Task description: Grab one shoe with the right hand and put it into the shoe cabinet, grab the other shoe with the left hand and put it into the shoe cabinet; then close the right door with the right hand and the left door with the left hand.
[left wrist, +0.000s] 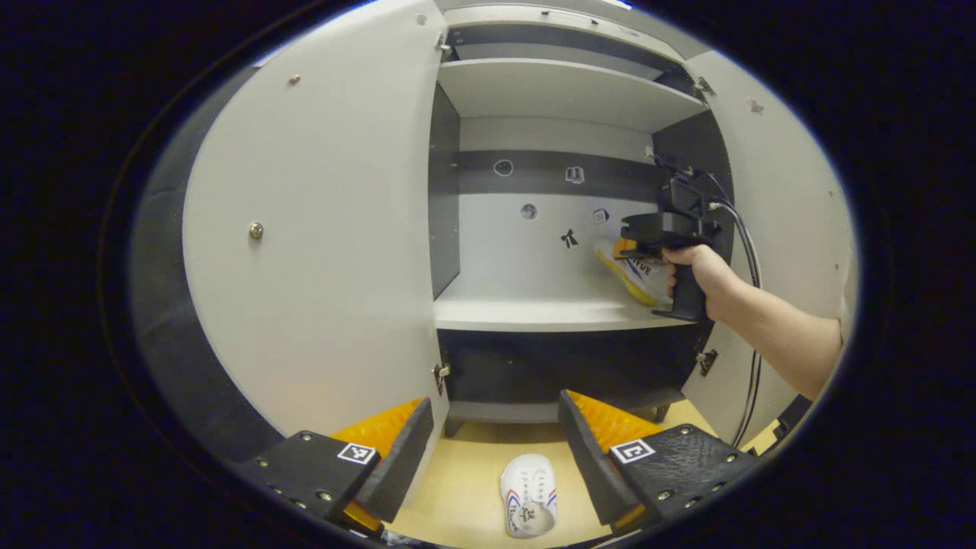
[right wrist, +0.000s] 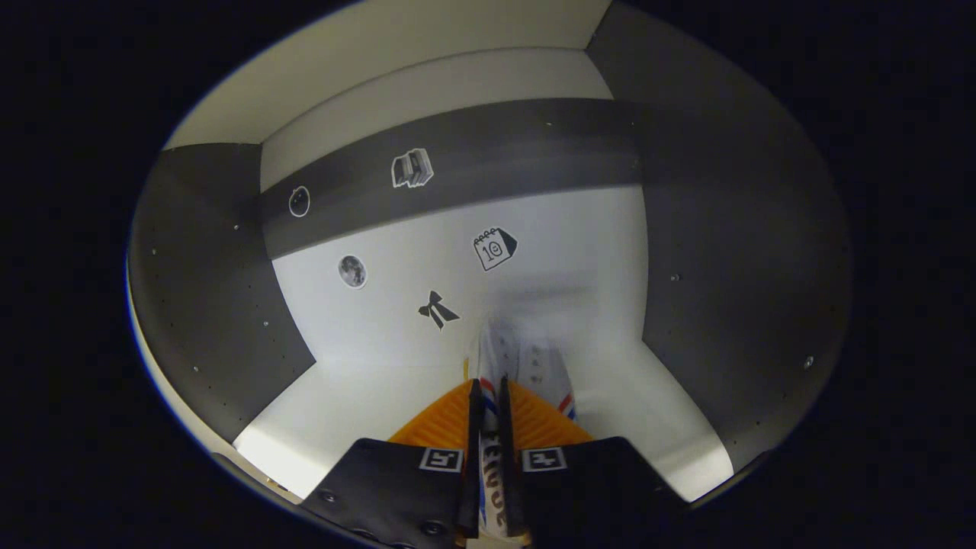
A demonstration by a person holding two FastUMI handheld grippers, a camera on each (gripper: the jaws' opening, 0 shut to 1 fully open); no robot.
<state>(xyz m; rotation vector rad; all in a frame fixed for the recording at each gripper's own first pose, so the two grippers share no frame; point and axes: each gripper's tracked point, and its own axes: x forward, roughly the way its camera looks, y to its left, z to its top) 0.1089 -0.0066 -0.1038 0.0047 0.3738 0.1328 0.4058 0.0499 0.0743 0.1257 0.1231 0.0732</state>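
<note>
Now inside the shoe cabinet (left wrist: 534, 313): right gripper (right wrist: 488, 427) pinching one shoe (right wrist: 511, 358) above the middle shelf (right wrist: 366, 374).
Left gripper (left wrist: 496, 450) spread wide, holding nothing, poised over the other shoe (left wrist: 528, 496) lying on the floor (left wrist: 457, 488) before both open doors.

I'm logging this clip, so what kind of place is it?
Probably a staged household shoe-storage spot: an open shoe cabinet with both doors swung wide, one shoe on the floor, another shoe held inside the cabinet.
</note>
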